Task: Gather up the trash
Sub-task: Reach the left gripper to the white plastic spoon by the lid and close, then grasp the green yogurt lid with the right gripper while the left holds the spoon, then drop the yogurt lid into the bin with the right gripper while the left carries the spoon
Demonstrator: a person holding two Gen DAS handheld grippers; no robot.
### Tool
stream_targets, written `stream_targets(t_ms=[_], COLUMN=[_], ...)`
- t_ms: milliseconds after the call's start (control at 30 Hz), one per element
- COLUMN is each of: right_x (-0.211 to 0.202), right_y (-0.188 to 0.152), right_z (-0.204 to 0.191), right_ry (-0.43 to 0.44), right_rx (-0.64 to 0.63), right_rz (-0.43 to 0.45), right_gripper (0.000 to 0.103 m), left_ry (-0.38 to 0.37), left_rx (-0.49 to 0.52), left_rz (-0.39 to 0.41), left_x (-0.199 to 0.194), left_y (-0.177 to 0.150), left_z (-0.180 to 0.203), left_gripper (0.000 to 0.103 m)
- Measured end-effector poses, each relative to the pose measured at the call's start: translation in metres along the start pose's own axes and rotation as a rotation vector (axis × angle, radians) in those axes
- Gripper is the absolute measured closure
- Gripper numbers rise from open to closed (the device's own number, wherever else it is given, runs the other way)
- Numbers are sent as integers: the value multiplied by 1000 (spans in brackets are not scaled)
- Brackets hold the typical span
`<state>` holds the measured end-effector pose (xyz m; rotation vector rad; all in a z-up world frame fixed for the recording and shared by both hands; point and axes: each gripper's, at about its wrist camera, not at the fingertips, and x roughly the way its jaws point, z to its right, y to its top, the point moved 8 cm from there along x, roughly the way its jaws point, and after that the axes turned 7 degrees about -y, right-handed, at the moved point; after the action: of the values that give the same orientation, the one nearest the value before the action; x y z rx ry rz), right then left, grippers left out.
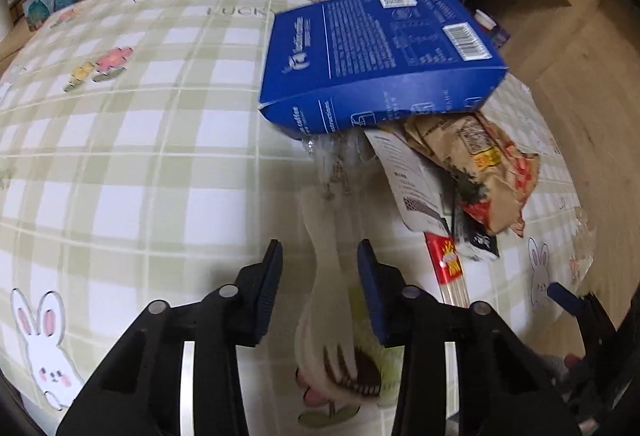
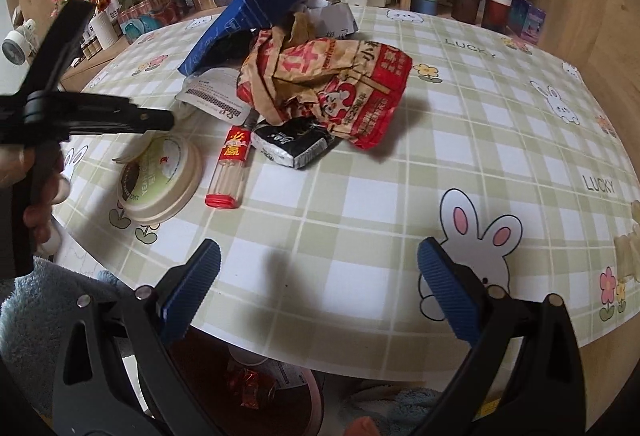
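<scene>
Left tongs [image 1: 320, 256]: partly spread, straddling the handle of a white plastic fork [image 1: 330, 288]; pads not touching it. The fork lies across a round lid [image 2: 160, 176] on the table [image 2: 400, 196]. Right tongs [image 2: 320, 276]: spread wide, empty, above the table edge. Beyond: a red toothpick tube [image 2: 230, 168], a crumpled red wrapper [image 2: 332, 84], and a blue box [image 1: 380, 56].

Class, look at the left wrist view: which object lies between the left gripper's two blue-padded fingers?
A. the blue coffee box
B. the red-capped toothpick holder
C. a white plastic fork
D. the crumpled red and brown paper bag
C: the white plastic fork runs lengthwise through the gap of the left gripper, its tines over the round lid, with space on both sides.
</scene>
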<state>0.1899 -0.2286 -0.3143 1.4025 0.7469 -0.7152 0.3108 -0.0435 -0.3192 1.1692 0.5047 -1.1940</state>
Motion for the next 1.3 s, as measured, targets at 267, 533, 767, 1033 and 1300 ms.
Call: stream_targets(t_ms=[267, 533, 767, 1033, 1300], right_x=[1, -4, 9, 32, 47], right_y=[1, 13, 26, 42, 43], right_z=[-13, -50, -108, -140, -151], right_ry=[6, 82, 148, 142, 110], right_rx=[-26, -101, -228, -256, -308], right_rz=[9, 45, 61, 32, 11], right_gripper=[6, 6, 6, 6, 6], left_ry=[9, 17, 20, 15, -2], left_rx=[24, 29, 1, -27, -34], left_rz=[36, 133, 197, 214, 211], left_x=[-7, -58, -98, -115, -118], left_y=[-4, -19, -36, -59, -71], left_z=[-3, -16, -32, -42, -44], left_gripper=[90, 90, 90, 90, 90])
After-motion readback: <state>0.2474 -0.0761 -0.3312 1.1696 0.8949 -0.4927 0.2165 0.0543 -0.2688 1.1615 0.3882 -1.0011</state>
